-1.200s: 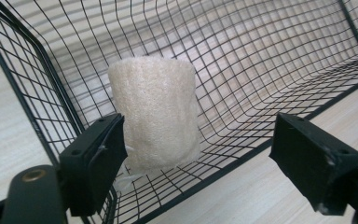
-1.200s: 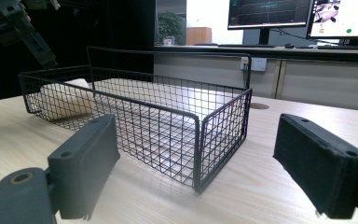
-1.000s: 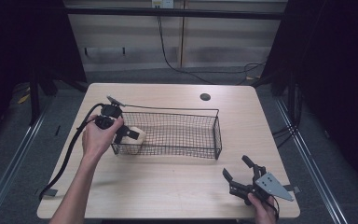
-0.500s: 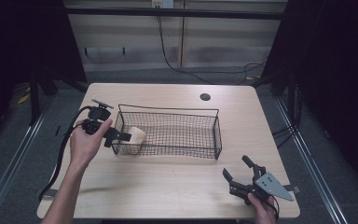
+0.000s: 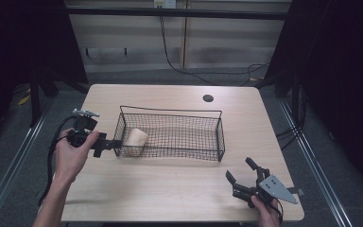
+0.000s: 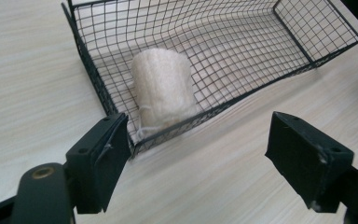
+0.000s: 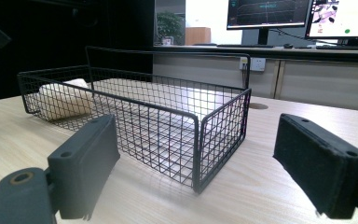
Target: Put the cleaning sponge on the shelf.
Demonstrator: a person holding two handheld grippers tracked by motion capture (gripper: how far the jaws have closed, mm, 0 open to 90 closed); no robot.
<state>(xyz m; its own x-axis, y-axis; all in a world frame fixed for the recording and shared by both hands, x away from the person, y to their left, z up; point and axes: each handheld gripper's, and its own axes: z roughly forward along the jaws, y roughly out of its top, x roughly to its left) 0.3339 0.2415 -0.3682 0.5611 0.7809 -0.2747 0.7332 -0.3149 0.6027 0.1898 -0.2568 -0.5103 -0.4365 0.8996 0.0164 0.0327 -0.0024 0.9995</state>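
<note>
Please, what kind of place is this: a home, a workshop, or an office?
Most likely an office or lab used for recording. A plain wooden table stands between dark curtains, computer monitors glow on a desk behind, and a wall socket with cables is near.

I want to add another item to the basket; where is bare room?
The wire basket is bare from the cream roll to its right end wall. The left end is crowded: the roll lies there, the left gripper just outside.
</note>
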